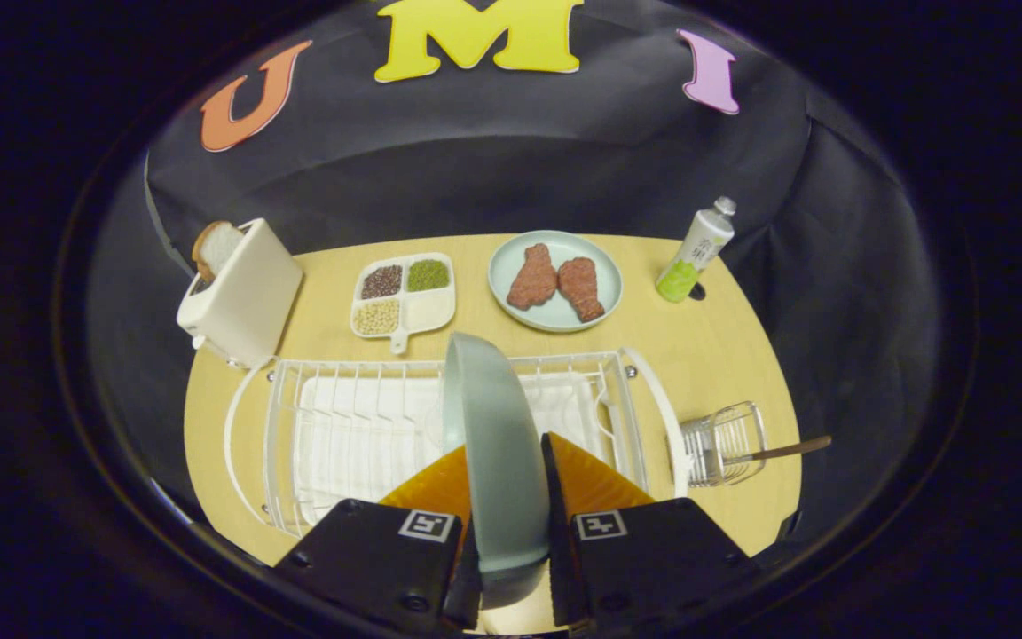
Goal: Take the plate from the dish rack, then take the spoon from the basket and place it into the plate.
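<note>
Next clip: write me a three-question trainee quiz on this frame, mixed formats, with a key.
1. True or false: the gripper holds the pale plate on edge between its fingers, over the dish rack.
2. Where is the spoon? A) in the wire basket beside the rack B) on the plate with meat C) in the toaster
3. Fill in: the toaster holds a slice of ____.

Key: 1 true; 2 A; 3 bread.

Mock kitchen booth: toaster (240, 293), dish rack (369, 426)
</note>
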Motion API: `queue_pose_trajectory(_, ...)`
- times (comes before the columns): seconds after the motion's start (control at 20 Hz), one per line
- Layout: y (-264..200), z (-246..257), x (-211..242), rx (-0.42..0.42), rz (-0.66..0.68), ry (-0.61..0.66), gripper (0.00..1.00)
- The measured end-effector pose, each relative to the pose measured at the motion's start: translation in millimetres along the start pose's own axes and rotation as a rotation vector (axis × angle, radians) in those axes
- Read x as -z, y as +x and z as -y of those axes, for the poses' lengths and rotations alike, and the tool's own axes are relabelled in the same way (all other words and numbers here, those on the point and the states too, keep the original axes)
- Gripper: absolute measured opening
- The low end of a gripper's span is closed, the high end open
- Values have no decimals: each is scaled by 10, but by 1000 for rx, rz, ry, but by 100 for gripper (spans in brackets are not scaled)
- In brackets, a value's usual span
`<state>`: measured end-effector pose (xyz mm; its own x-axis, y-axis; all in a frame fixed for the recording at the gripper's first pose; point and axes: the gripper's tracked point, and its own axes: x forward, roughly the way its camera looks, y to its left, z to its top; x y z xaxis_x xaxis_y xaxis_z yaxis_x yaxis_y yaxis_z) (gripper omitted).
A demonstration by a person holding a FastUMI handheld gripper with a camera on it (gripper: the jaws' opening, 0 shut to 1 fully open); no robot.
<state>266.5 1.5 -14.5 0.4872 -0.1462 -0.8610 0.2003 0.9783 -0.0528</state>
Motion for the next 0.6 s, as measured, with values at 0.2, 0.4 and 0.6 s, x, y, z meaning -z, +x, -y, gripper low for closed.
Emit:
queue_pose_trajectory(0.2, -349, 13, -108, -18, 65, -4, 33)
queue_pose_trajectory(0.4, -736, -66, 275, -222, 114, 57, 33)
queue_pose_trajectory(0.6, -816, 21, 988, -410, 94, 94, 33)
